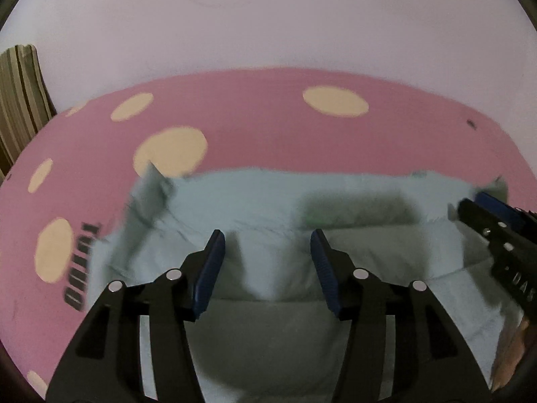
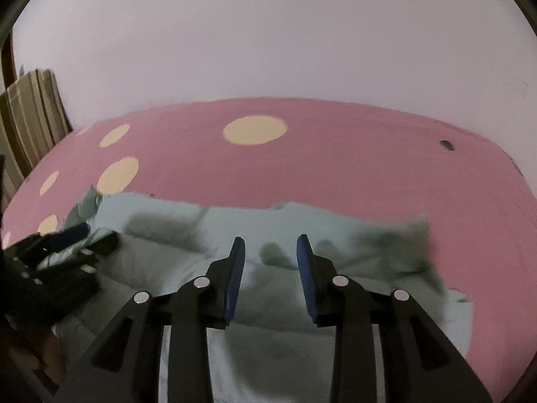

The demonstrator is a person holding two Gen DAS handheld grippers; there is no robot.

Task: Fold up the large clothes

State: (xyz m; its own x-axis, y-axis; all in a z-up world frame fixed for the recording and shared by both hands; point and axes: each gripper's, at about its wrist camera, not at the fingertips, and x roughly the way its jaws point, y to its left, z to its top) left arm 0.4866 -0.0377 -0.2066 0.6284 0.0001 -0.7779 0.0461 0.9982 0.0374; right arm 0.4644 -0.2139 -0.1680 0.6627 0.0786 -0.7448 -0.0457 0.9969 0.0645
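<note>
A pale blue-green garment (image 1: 268, 201) lies folded over on a pink surface with cream dots (image 1: 268, 117); it also shows in the right wrist view (image 2: 235, 221). My left gripper (image 1: 266, 240) is open and empty, held just above the garment's near layers. My right gripper (image 2: 270, 245) is open and empty, above the garment's middle. The right gripper shows at the right edge of the left wrist view (image 1: 493, 221). The left gripper shows at the left of the right wrist view (image 2: 70, 238), low over the cloth. The views are motion blurred.
The pink dotted surface (image 2: 335, 168) extends beyond the garment to a pale wall (image 2: 268, 33). A striped fabric item (image 1: 20, 100) stands at the far left, also in the right wrist view (image 2: 30, 117). Dark lettering (image 1: 82, 265) is printed on the surface at left.
</note>
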